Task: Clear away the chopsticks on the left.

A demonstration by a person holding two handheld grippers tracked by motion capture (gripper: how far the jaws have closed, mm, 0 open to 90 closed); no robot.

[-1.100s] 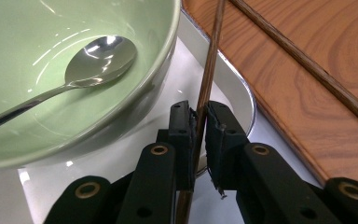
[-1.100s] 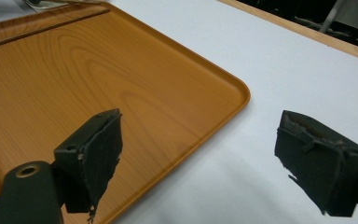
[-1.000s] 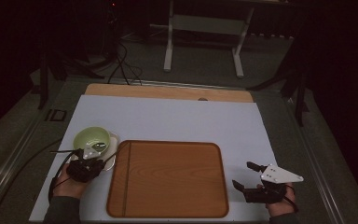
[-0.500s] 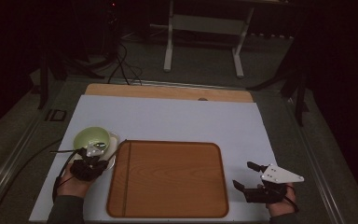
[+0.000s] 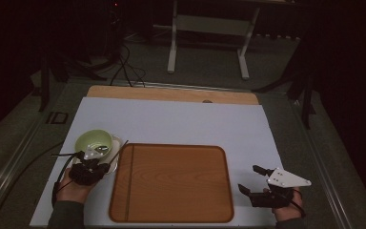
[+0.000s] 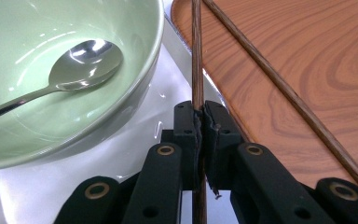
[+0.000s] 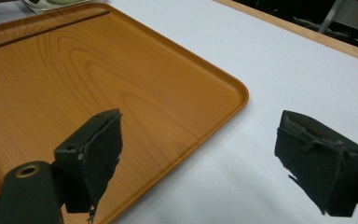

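In the high view, the left gripper [image 5: 96, 161] is seen at the near rim of the bowl [image 5: 93, 141], beside the left edge of the tray [image 5: 171, 183]. The right gripper [image 5: 257, 179] hovers off the tray's right edge, well apart.

In the left gripper view, the jaws have just been closing and are pinched on one chopstick [image 6: 196, 56], held near its end. A second chopstick [image 6: 279, 88] lies loose on the tray, close alongside. A spoon [image 6: 81, 58] rests in the bowl. With so short a grip, the held stick may pivot or slip when lifted; the bowl rim could be struck, or the loose stick dragged along.

In the right gripper view, the jaws stand spread, with nothing between them, over the tray corner [image 7: 235, 91].
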